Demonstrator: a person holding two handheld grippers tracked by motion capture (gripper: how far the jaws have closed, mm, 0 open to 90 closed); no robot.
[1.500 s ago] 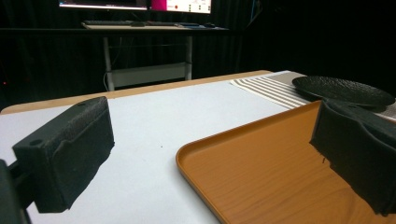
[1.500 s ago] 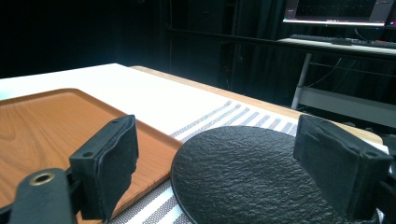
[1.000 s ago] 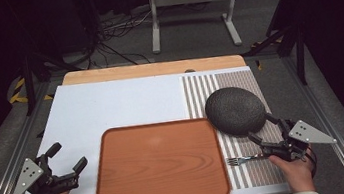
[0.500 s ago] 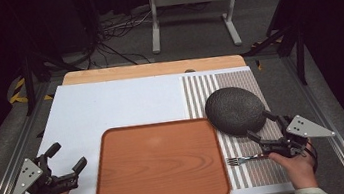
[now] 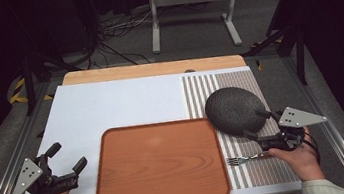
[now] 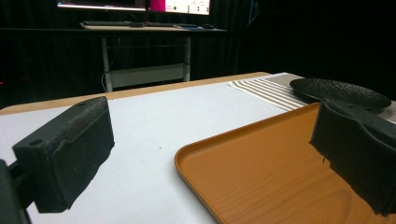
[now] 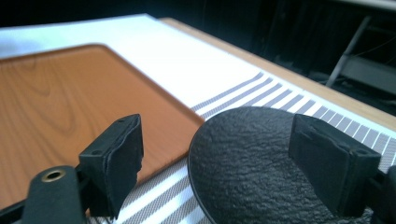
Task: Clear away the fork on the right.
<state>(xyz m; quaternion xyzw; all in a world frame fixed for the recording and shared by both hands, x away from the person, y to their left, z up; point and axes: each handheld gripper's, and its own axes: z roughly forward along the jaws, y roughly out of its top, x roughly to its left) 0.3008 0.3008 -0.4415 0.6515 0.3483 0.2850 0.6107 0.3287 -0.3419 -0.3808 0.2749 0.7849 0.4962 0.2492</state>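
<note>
In the high view, the right gripper [image 5: 258,124] sits at the near right rim of a dark, rough-textured plate [image 5: 235,110], its jaws spread with the plate's edge between them; whether they touch the rim cannot be told. The plate lies on the striped mat [image 5: 250,167] at the right of the tabletop [image 5: 120,104], just beside the far right corner of the wooden tray [image 5: 158,164]. A fork [image 5: 241,159] lies on the mat close to the right hand [image 5: 299,158], tines toward the tray. The left gripper [image 5: 67,158] rests at the near left of the tabletop, jaws open and holding nothing, just left of the tray.

The left gripper view looks low across the tabletop: the tray's rounded corner [image 6: 187,156] lies between the wide-open jaws, and the plate [image 6: 341,91] shows far off as a thin black disc, seen edge-on with a shallow raised rim. A desk with lit screens [image 6: 135,4] stands in the dark behind.

The right gripper view brings out the plate's surface [image 7: 243,163]: matte black, pebbled all over, round, with a thin edge. It lies between the parted jaws, over the mat's stripes, its rim near the tray's corner [image 7: 191,116].
</note>
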